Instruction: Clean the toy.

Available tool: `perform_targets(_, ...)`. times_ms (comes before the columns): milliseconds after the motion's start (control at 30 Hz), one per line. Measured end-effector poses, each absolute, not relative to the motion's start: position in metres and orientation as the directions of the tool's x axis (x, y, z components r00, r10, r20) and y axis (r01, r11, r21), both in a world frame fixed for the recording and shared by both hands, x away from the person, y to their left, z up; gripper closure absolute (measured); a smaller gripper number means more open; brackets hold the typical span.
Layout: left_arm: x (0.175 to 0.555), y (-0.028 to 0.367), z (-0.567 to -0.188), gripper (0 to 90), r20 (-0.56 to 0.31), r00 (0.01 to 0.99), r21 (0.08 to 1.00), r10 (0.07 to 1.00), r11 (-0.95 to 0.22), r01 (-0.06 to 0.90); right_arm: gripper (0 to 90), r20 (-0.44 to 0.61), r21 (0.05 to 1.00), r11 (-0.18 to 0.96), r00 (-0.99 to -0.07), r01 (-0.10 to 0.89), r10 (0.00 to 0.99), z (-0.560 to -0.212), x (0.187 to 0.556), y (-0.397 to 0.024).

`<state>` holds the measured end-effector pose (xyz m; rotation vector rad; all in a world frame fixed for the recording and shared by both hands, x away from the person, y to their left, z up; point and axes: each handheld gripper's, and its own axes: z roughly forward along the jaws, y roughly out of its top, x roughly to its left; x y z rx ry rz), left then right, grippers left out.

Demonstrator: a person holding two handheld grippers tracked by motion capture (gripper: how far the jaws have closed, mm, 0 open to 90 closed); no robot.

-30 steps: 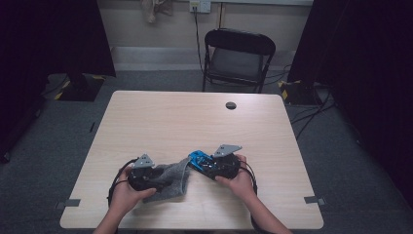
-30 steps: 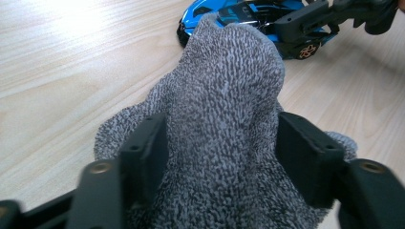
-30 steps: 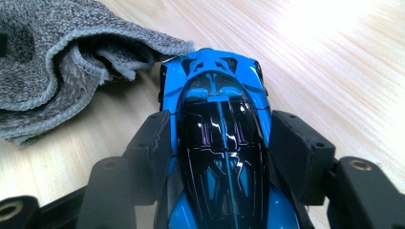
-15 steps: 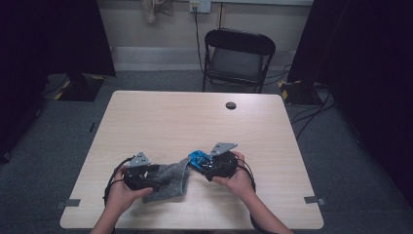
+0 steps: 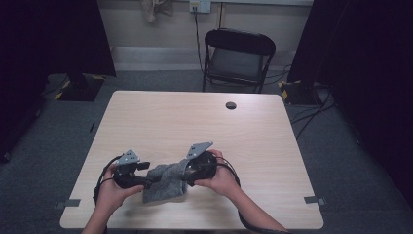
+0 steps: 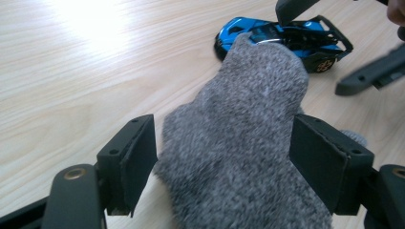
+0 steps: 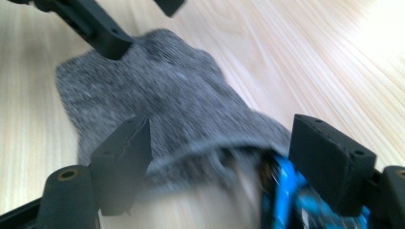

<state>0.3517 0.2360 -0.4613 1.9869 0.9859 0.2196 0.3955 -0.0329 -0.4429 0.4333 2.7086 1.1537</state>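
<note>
Two tools on the pale wood-grain worktop (image 5: 160, 117), one per hand, facing each other across a grey knitted fabric sock (image 5: 165, 183).

Left tool (image 5: 148, 181): jaws wide, and they have just been opening. In the left gripper view the sock (image 6: 243, 143) lies between the two black pads (image 6: 138, 157). There is a clear gap on the one side; the other pad sits right at the sock's edge, contact can't be confirmed. No grip visible.

Right tool (image 5: 187, 176): jaws wide too, just been opening, more than the left. In the right gripper view the sock's open cuff end (image 7: 191, 143) sits between its pads, neither pad visibly pressing it. That view is motion-blurred at the bottom, so fine contact is unclear.

Small blue and black toy sports car (image 6: 286, 40): in the left gripper view it sits on the worktop just past the far tip of the sock, touching or nearly touching it, straight ahead of the left tool and right under the right tool's jaws. In the right gripper view the car (image 7: 286, 200) is at the cuff mouth, close in by the far pad; whether it's partly inside the sock is not readable through the blur.

From the high view the sock lies flat between both tools, near the person's edge of the worktop. A small round black cap (image 5: 231, 105) sits well ahead of both tools, near the far edge. A black folding metal chair (image 5: 238, 58) stands beyond that.
</note>
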Motion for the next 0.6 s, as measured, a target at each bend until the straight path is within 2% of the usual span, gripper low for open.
perform_targets(300,0.352,0.249,-0.46,24.5,-0.212,0.638,0.786,0.74,-0.259,0.561,23.0,0.003,0.726,0.667,-0.97,0.169,0.243,-0.449,0.39,0.01)
perform_targets(400,0.351,0.252,-0.46,24.4,-0.215,0.634,0.785,0.743,-0.256,0.565,25.8,0.014,0.7,0.691,-0.972,0.178,0.236,-0.461,0.388,0.02)
perform_targets(533,0.351,0.254,-0.459,24.5,-0.212,0.628,0.788,0.749,-0.249,0.563,34.6,-0.023,0.635,0.757,-0.976,0.153,0.216,-0.479,0.383,0.026)
perform_targets(600,0.351,0.256,-0.458,24.7,-0.208,0.627,0.789,0.751,-0.25,0.561,35.4,-0.005,0.644,0.744,-0.972,0.176,0.234,-0.486,0.382,0.025)
